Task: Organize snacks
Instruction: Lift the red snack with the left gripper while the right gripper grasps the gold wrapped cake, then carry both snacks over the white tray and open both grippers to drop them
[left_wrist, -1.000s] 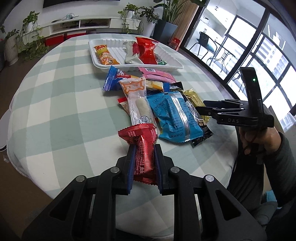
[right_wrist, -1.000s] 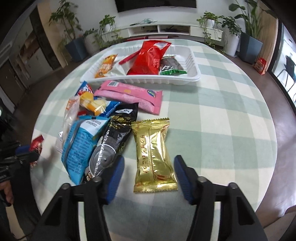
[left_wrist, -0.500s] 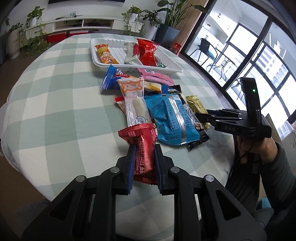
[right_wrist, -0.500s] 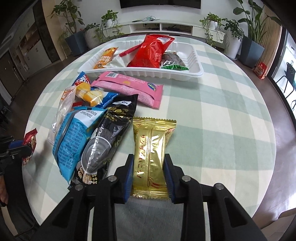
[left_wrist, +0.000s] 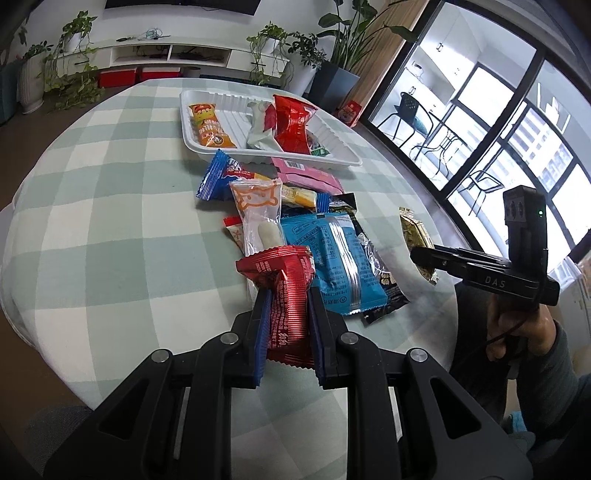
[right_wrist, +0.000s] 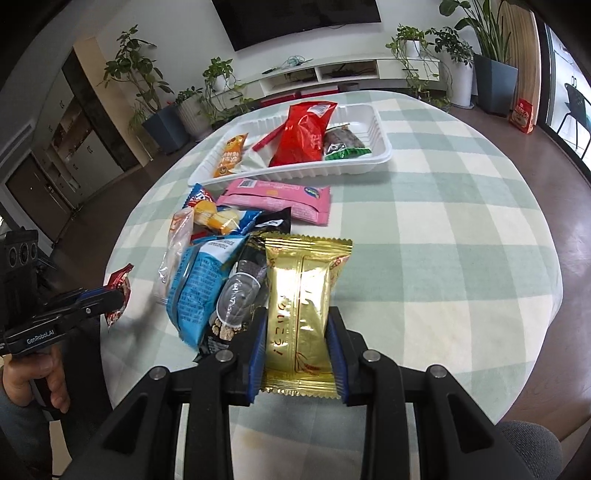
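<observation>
So both grippers have a snack each right now. The left gripper (left_wrist: 287, 314) is clamped on a red foil packet (left_wrist: 286, 295), blue pads pressing its sides, with the crinkled top end fanning out above the fingers. The right gripper (right_wrist: 297, 343) is squeezed onto a gold wrapper (right_wrist: 301, 295), which looks lifted off the checked tablecloth (right_wrist: 443, 240), though I can't say for sure.

Between them sits the loose pile: a blue packet (left_wrist: 332, 258) lying over a black one (right_wrist: 240, 295), a clear pouch with an orange cat print (left_wrist: 258, 214), a pink package (right_wrist: 280, 195) just beside the tray, and a blue-and-red wrapper (left_wrist: 221, 177) with some yellow pieces (right_wrist: 214, 218) next to it.

At the far side of the round table is the white tray (right_wrist: 380, 155). It holds an orange packet (left_wrist: 208, 127) at one end, a big red bag (right_wrist: 306, 133) propped over the middle, a white wrapper (left_wrist: 258, 129) beside it, and a dark one with a green end (right_wrist: 343, 146).
</observation>
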